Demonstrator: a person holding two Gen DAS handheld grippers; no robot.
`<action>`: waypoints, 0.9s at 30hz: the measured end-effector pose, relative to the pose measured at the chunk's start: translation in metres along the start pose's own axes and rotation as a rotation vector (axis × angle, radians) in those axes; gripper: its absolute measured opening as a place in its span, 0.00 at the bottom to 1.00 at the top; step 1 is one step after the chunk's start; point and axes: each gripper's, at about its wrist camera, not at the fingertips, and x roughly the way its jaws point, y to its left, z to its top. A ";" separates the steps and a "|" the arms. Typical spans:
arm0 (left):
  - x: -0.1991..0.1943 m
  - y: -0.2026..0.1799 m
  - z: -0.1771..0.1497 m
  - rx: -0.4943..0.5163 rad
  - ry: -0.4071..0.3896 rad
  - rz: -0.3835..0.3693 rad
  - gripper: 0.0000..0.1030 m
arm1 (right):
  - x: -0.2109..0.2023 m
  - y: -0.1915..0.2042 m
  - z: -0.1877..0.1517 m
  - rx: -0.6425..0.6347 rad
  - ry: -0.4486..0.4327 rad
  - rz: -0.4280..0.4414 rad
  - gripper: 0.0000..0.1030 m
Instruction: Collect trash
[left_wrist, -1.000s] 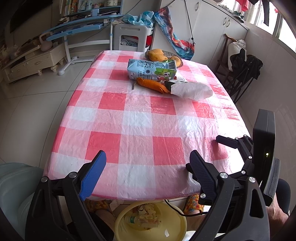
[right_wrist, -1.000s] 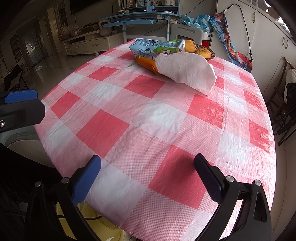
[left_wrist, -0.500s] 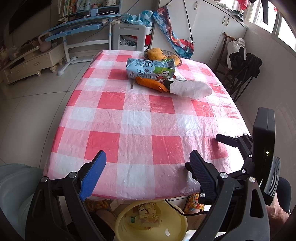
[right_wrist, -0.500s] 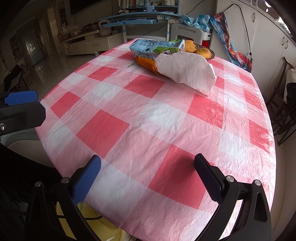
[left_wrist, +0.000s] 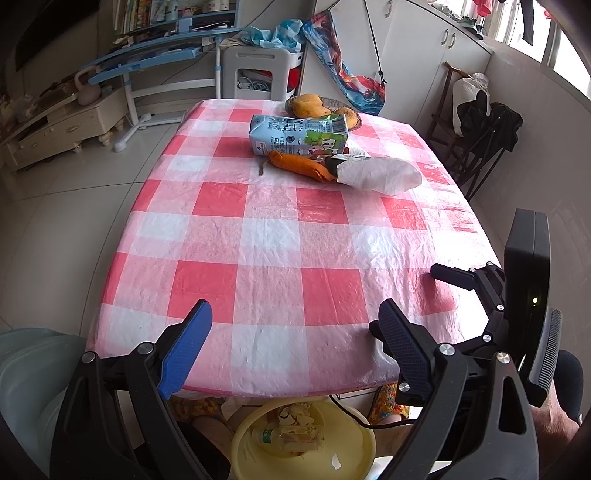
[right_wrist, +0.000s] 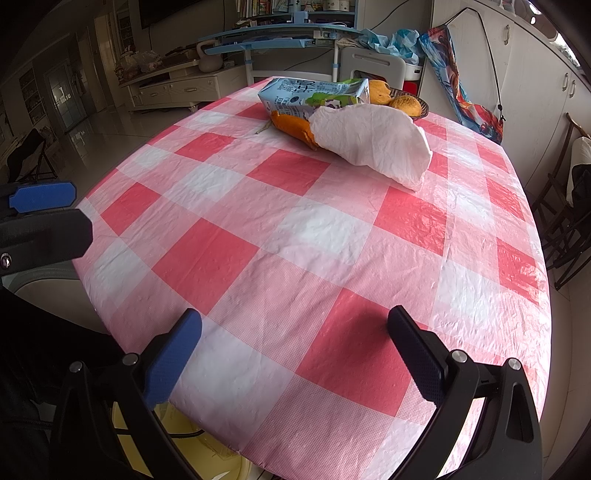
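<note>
Left wrist view: left gripper (left_wrist: 291, 343) spread wide, nothing between its fingers, hanging just off the near edge of the table (left_wrist: 258, 236). Trash sits bunched at the far end: milk carton (left_wrist: 299, 134) lying on its side, orange wrapper (left_wrist: 301, 166) touching its front, white crumpled paper (left_wrist: 380, 173) touching the wrapper's right end. Fruit bowl (left_wrist: 325, 107) just behind the carton. Only this view shows the yellow basin (left_wrist: 347, 446) on the floor under the near table edge, with scraps and a small bottle in it. Also here only: the right gripper's side and body at right, a hand (left_wrist: 554, 413) on its handle, light sleeve at lower left.

Right wrist view: right gripper (right_wrist: 295, 339) also wide apart and empty, over the near corner of the table (right_wrist: 258, 258). Carton (right_wrist: 314, 96), wrapper (right_wrist: 293, 127) and white paper (right_wrist: 373, 144) look closer from here; the paper overlaps the wrapper and hides part of the carton. Left gripper's fingertips (right_wrist: 42, 195) show at the left edge. Basin mostly hidden, only a yellow sliver.

Surface: red-and-white checked plastic cloth, wrinkled, glossy. Room: pale tiled floor, blue desk, white stool, low cabinet, white cupboards, dark folding chairs at right.
</note>
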 end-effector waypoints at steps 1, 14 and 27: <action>0.000 0.000 0.000 0.000 0.000 0.000 0.86 | 0.000 0.000 0.000 0.000 0.000 0.000 0.93; -0.004 0.001 -0.008 0.011 0.006 0.001 0.86 | 0.000 0.000 0.000 0.001 0.000 0.000 0.93; -0.005 0.000 -0.010 0.024 0.012 0.006 0.86 | 0.000 0.000 0.000 0.001 0.000 0.000 0.93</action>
